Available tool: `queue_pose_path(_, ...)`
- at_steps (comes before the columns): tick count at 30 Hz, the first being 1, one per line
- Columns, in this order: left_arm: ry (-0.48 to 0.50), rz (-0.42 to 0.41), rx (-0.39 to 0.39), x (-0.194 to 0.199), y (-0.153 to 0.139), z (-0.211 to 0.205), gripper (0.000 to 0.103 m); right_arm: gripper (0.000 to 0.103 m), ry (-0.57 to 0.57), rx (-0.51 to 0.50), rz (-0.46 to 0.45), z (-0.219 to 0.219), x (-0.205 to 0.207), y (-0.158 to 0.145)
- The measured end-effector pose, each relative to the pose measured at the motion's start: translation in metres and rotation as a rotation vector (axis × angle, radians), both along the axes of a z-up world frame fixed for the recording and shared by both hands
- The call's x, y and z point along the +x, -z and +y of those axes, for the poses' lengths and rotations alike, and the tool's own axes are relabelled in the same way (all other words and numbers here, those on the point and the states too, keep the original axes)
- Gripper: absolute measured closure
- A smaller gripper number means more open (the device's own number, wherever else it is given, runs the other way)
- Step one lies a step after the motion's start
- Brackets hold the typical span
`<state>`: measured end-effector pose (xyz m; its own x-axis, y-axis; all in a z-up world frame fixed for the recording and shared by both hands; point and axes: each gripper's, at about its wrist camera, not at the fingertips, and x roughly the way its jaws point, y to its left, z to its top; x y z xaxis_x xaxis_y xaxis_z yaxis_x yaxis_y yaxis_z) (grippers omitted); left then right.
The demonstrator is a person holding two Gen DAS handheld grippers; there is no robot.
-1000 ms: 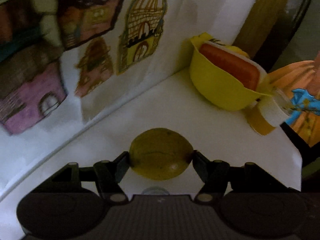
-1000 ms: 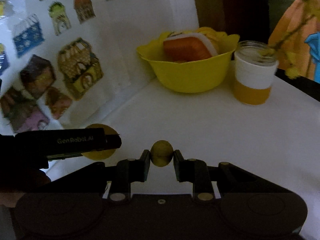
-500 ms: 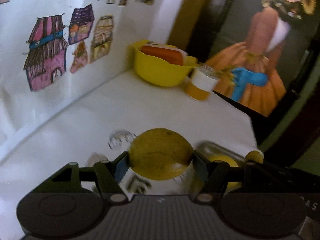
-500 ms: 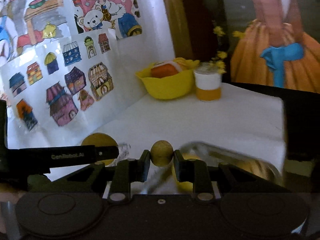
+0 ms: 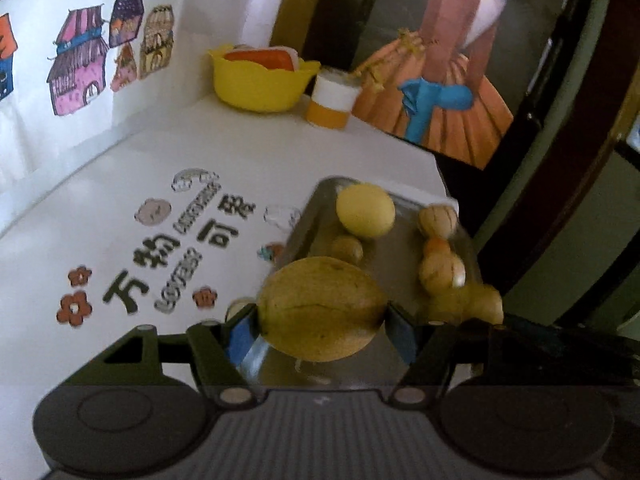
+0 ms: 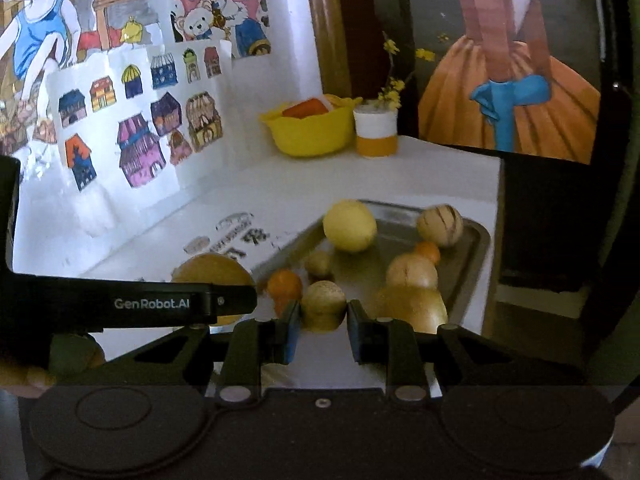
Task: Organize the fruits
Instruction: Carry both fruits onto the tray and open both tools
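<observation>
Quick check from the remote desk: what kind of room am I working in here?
Probably a home, perhaps a child's play or craft corner. Hand-coloured drawings of houses are stuck on the wall, a white table carries cartoon stickers, and a metal tray of fruit sits beside a yellow bowl.

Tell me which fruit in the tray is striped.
The round pale one at the metal tray's far right corner: it has dark lengthwise stripes, while the lemon and others look plain.
</observation>
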<state>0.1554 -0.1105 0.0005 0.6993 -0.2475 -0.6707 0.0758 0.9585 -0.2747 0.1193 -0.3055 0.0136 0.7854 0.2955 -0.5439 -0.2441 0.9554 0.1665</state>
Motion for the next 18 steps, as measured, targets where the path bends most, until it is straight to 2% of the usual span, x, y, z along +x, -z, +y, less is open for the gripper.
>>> queue_pose_path(6,0.027,0.014,0.020,-0.006,0.012,-0.002,0.030,0.076,0.057,-0.005,-0.001,0.000,-0.015,0.016)
queue_pose_path(18,0.042,0.001,0.057,-0.005,0.018,0.000,0.030,0.076,0.099,-0.032,0.002,0.007,-0.012,0.030)
